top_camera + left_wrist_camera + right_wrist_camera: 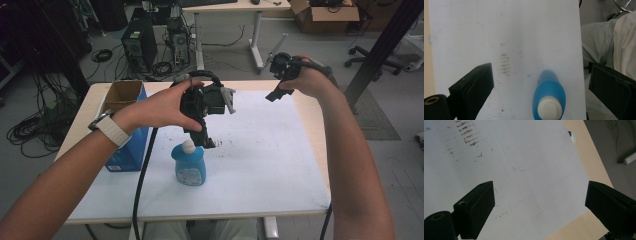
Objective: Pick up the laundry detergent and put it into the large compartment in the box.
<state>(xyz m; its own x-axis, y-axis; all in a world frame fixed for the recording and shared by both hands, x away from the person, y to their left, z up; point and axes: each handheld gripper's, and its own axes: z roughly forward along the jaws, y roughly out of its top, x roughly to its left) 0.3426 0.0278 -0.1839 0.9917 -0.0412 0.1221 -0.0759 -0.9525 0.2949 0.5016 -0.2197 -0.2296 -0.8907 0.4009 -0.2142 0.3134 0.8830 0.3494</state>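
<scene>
Blue bottle with a white cap stands upright near the front of the white sheet, directly beneath the left gripper, whose jaws point down and gape wide on either side of the cap without touching it; the right gripper, likewise open and empty, hangs well apart over the far right corner, an open cardboard box at the table's left edge, computers and cables on the floor beyond

high view: above, looks fwd/down on table
gripper views: close, downward; share white sheet w/ high view
</scene>
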